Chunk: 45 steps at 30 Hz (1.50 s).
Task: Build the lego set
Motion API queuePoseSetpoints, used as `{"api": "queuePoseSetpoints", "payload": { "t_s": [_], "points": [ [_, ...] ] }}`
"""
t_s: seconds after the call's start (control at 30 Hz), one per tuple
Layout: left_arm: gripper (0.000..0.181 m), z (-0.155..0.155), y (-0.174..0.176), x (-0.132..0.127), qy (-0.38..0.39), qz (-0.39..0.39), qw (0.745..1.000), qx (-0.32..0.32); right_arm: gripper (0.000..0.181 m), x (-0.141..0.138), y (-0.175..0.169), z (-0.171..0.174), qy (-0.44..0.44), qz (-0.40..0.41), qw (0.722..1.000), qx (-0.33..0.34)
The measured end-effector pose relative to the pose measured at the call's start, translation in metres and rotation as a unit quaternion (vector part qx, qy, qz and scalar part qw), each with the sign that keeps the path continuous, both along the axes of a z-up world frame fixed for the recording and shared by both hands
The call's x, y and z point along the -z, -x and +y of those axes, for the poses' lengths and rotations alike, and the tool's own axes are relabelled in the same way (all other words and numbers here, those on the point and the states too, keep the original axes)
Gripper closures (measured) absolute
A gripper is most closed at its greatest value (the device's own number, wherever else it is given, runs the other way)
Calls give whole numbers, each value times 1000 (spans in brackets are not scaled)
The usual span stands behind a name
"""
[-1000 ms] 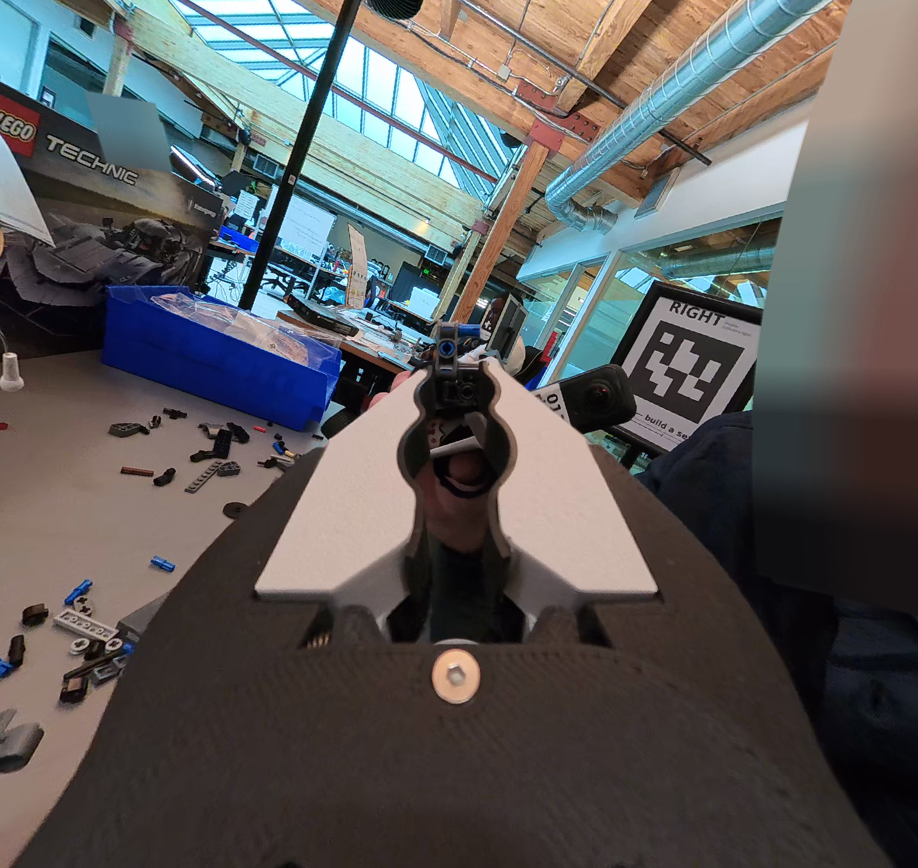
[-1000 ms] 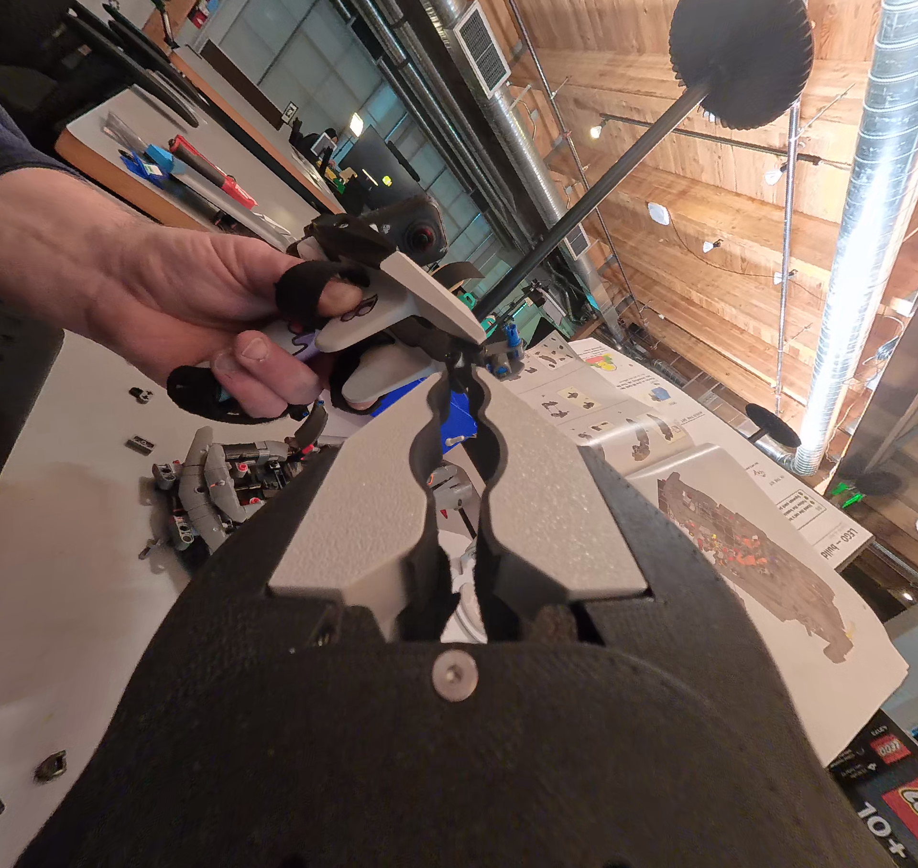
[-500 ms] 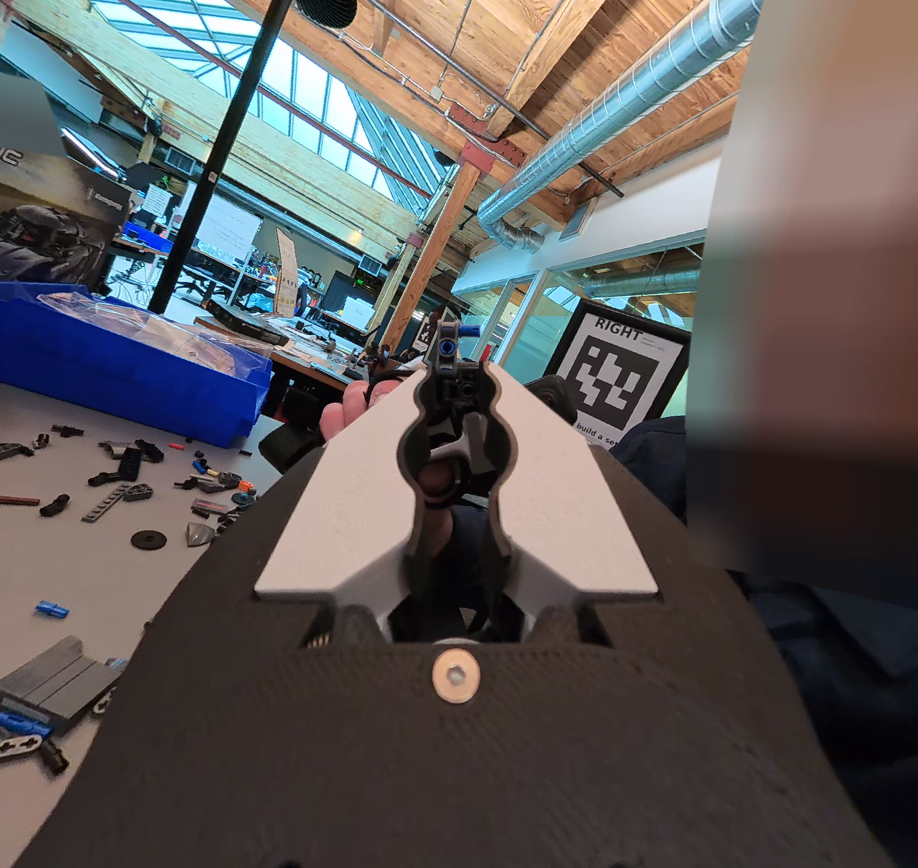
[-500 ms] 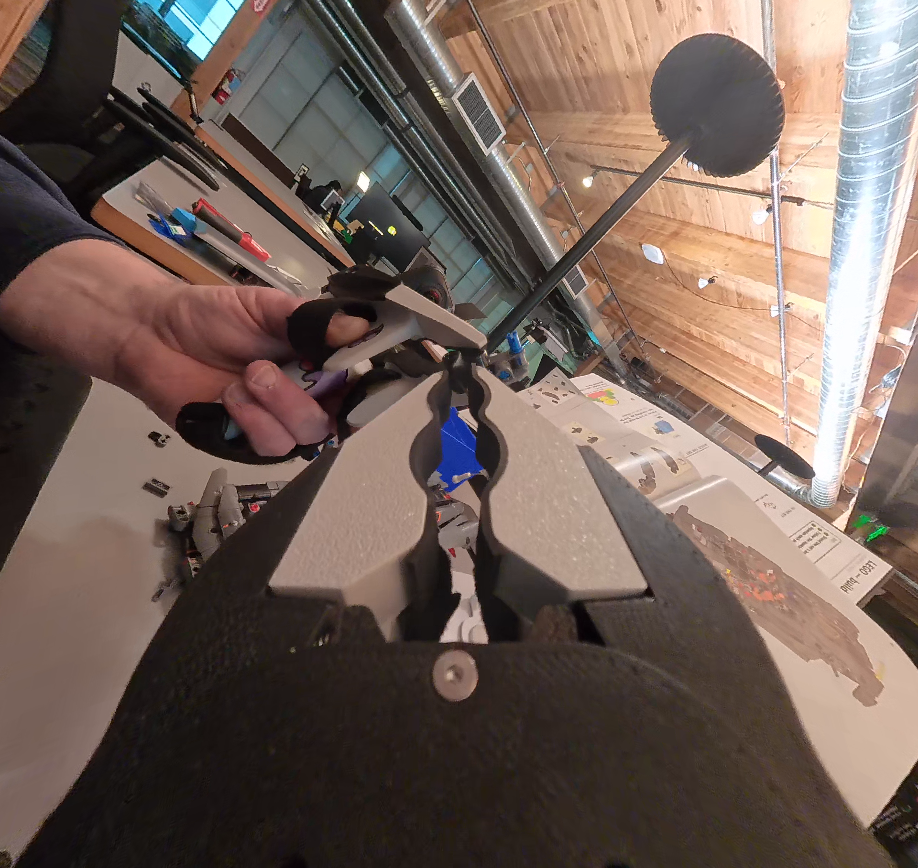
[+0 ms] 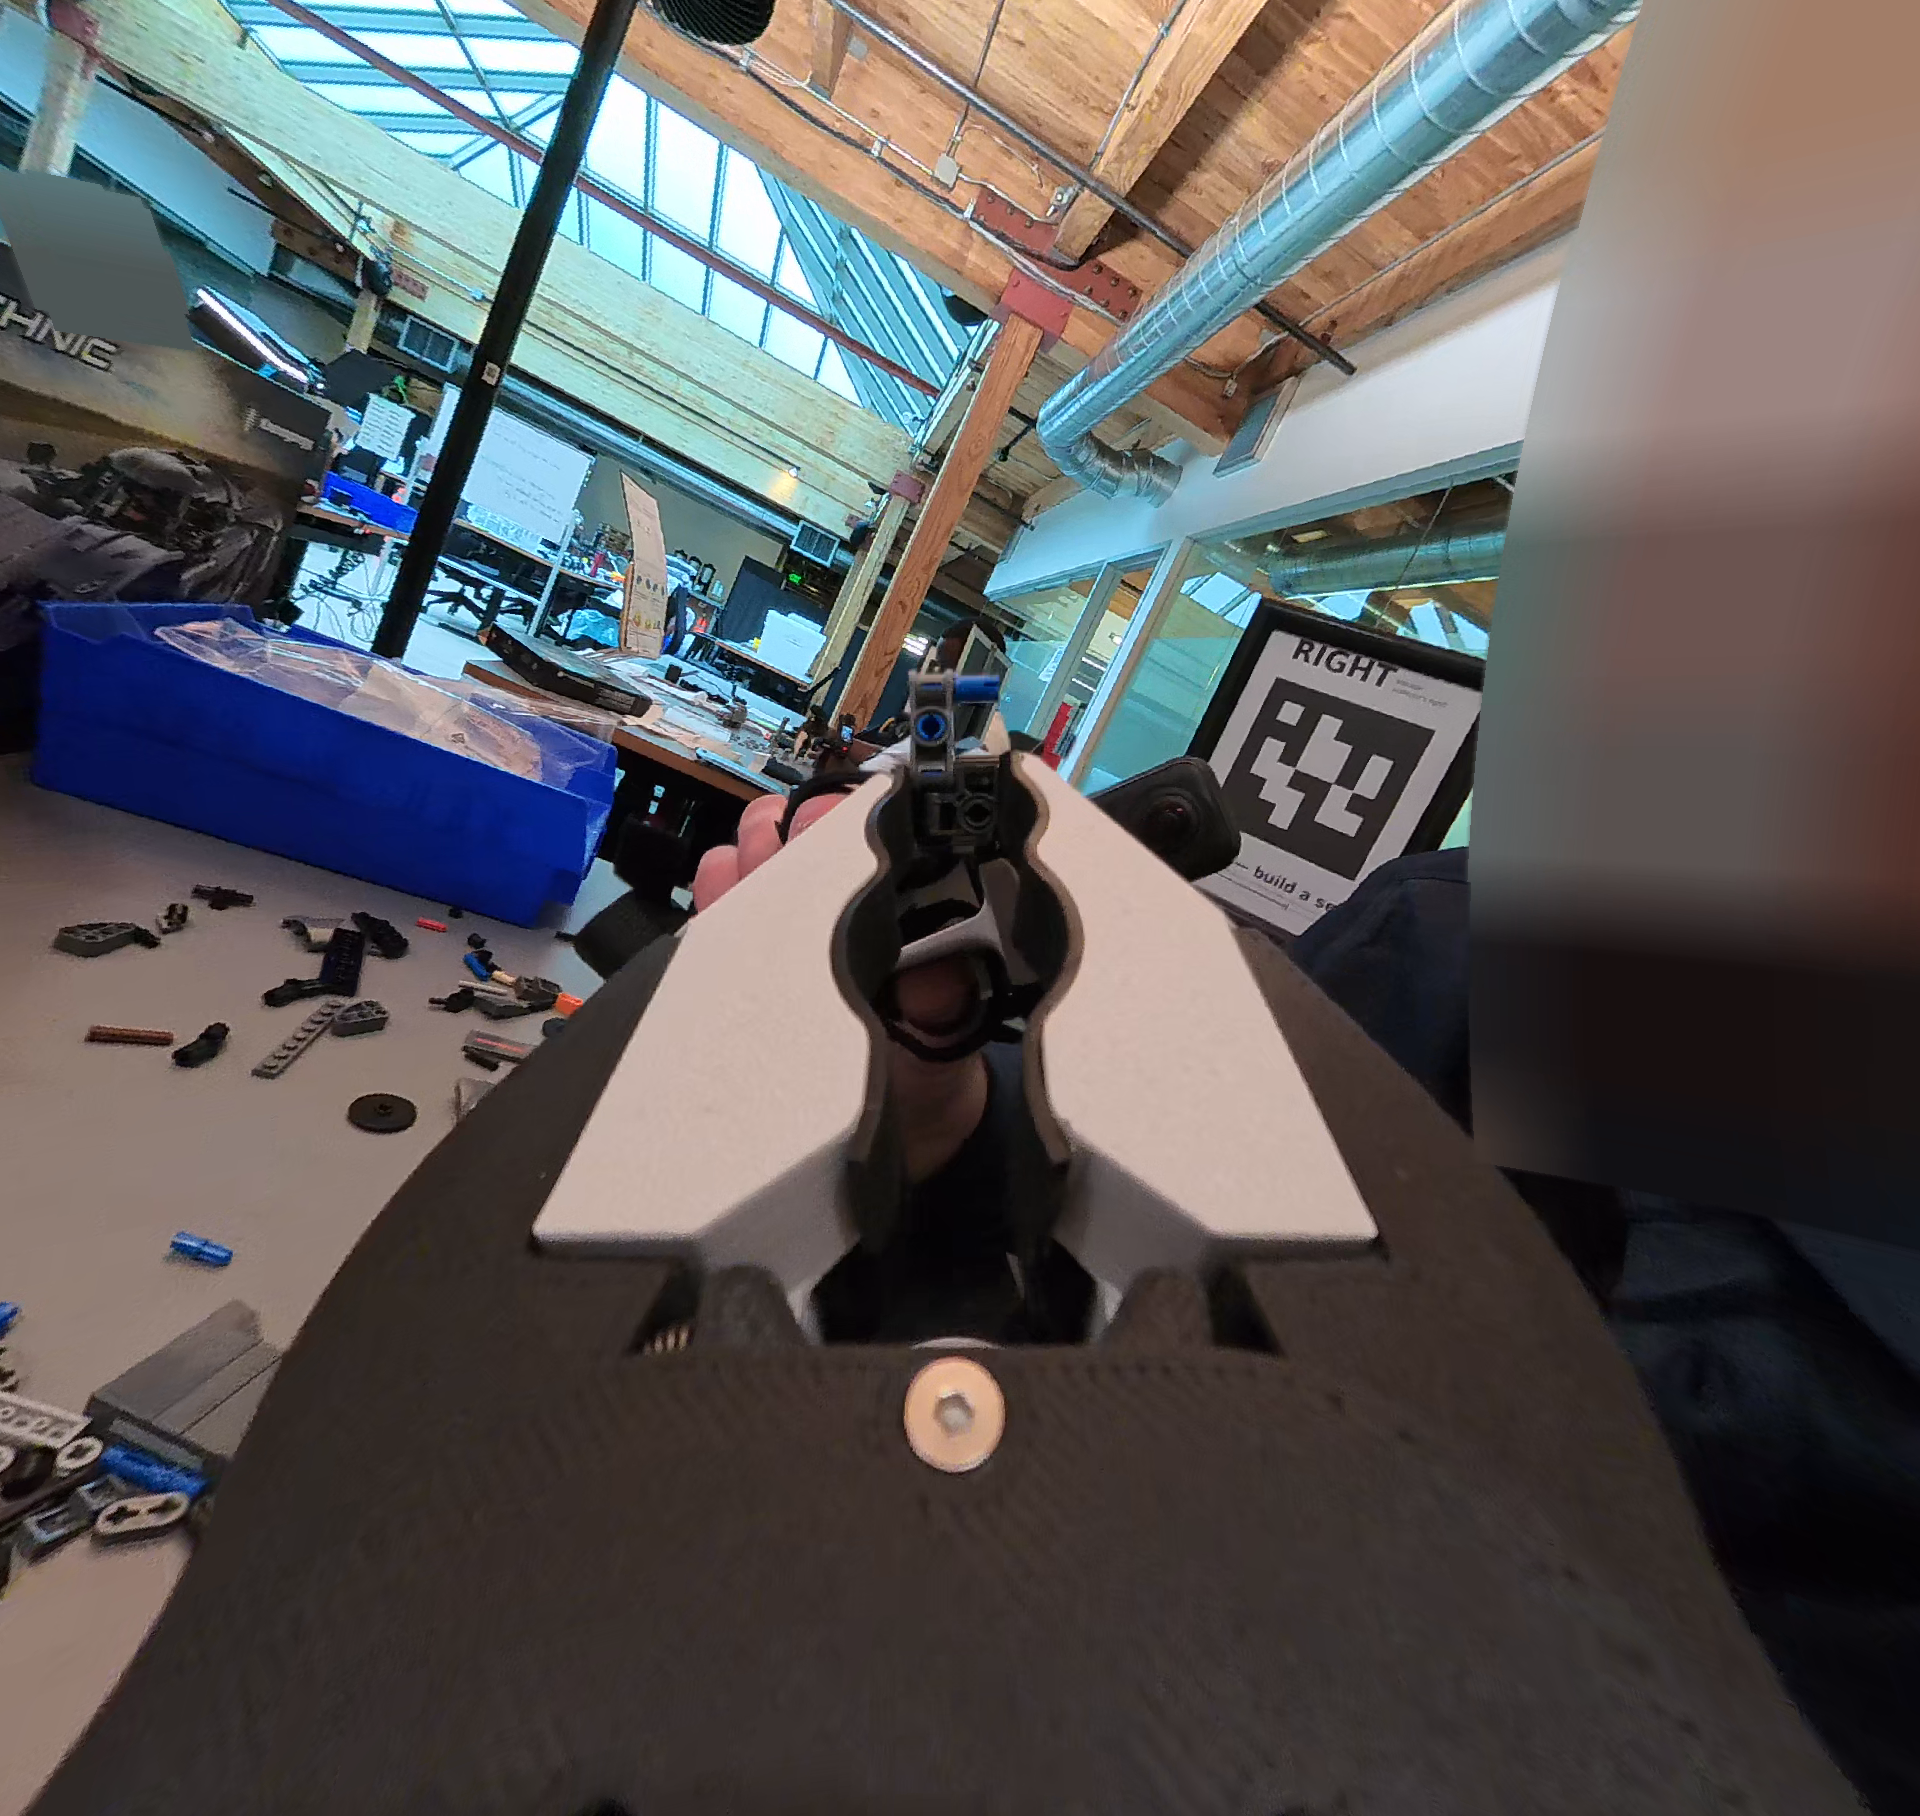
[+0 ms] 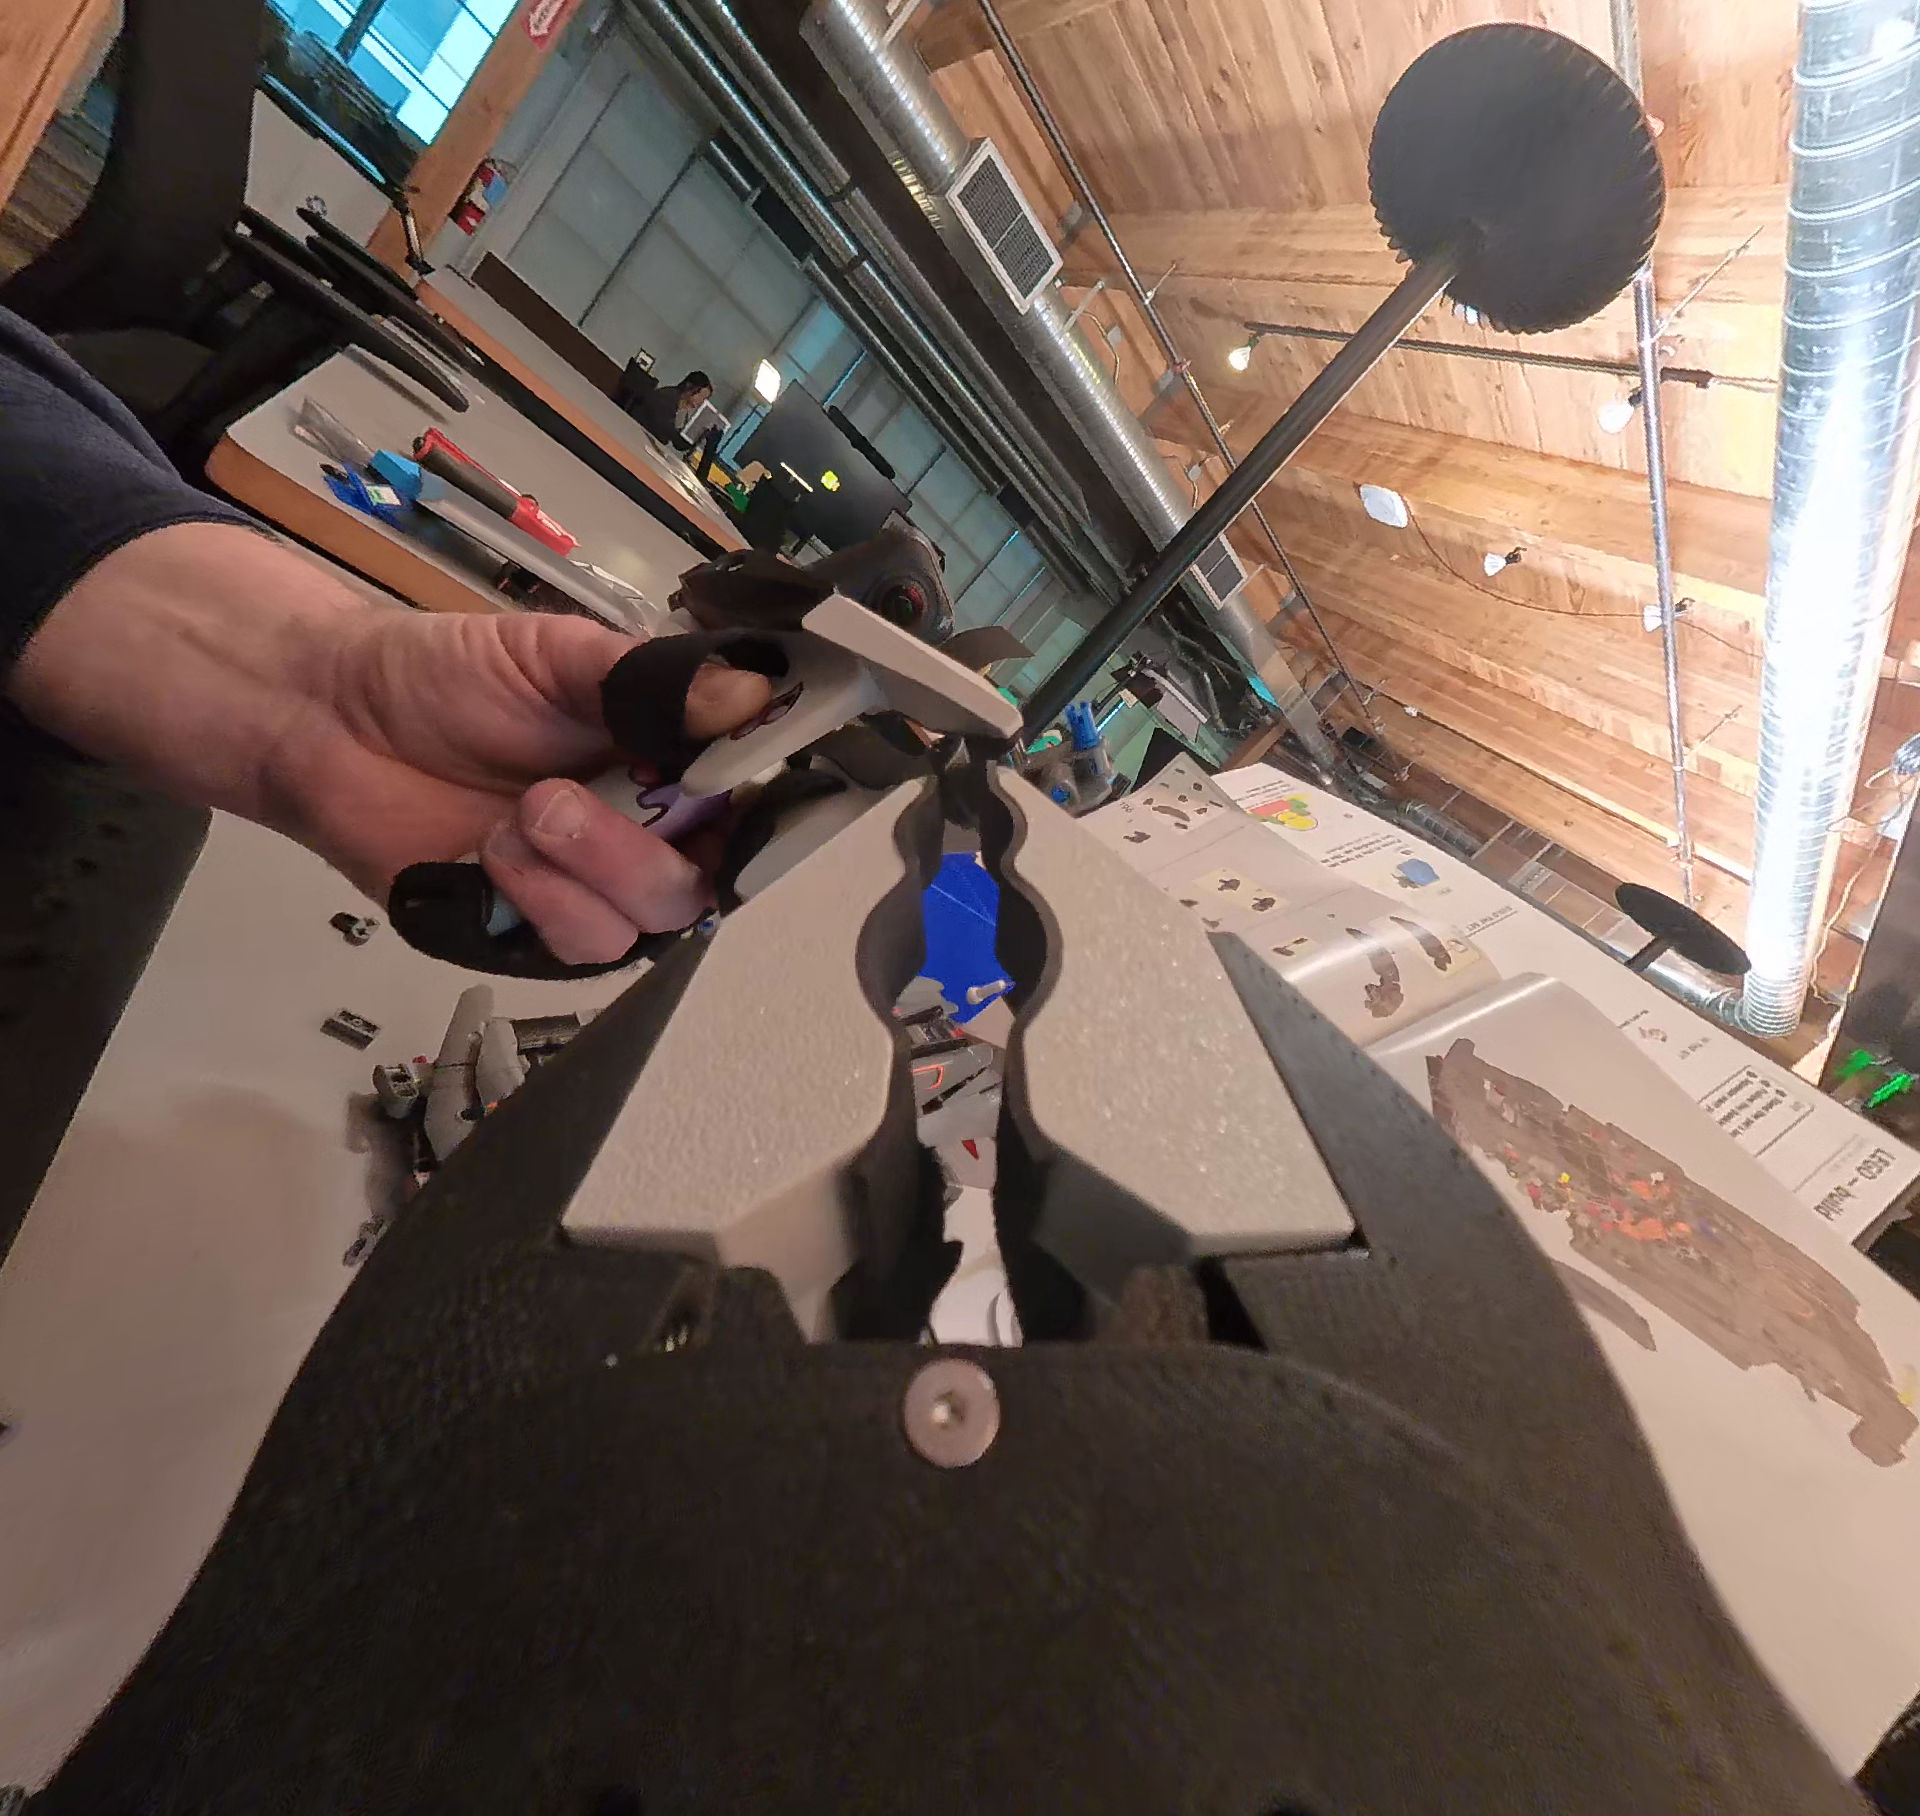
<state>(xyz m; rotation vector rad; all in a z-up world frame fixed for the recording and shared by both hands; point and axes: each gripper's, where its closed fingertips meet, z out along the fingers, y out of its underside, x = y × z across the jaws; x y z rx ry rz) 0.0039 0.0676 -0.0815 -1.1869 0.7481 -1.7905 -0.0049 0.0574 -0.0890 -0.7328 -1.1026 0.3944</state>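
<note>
My left gripper (image 5: 958, 779) is shut on a small grey lego assembly (image 5: 943, 764) with blue pins, held up in the air above the table. My right gripper (image 6: 964, 779) faces it tip to tip, its jaws nearly closed on a dark part (image 6: 954, 774) of that assembly. In the right wrist view a hand holds the left gripper (image 6: 1013, 727) from the left. In the left wrist view the right gripper's camera (image 5: 1172, 810) and a hand show behind my fingers. A partly built grey model (image 6: 468, 1070) lies on the table below.
A blue bin (image 5: 312, 769) with plastic bags stands at the back left, the set's box (image 5: 135, 488) behind it. Several loose pieces (image 5: 332, 977) lie before the bin. An open instruction booklet (image 6: 1558, 1091) lies to the right. A black pole (image 5: 499, 312) rises from the table. Left and right tips are no more than a few centimetres apart.
Both grippers stayed shut and tip to tip. The left view swung right, then partly back left. The right gripper rose and tilted, so less of the table shows.
</note>
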Motion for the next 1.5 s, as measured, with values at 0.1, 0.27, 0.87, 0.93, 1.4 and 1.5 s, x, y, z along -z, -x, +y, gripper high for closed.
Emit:
{"api": "queuePoseSetpoints", "payload": {
  "t_s": [0.1, 0.27, 0.87, 0.93, 1.4, 1.5],
  "points": [
    [168, 4, 1, 1, 8, 1, 1000, 4, 178, 1, -1, 3, 13, -1, 1000, 0],
    [161, 8, 3, 1, -16, 9, 1000, -24, 179, -2, -4, 2, 61, 24, 997, -50],
    [181, 5, -4, 18, -17, 33, 999, -1, 179, -3, -12, -1, 103, 34, 987, -116],
    [181, 6, 1, 13, -37, 28, 999, -12, 179, -2, -14, 3, 105, 31, 988, -108],
    [181, 8, -1, 16, -49, 39, 997, -36, 178, 2, -15, 6, 129, 27, 985, -112],
    [181, 7, 0, 15, -57, 40, 997, -43, 178, 2, -17, 8, 142, 32, 983, -115]
  ]
}}
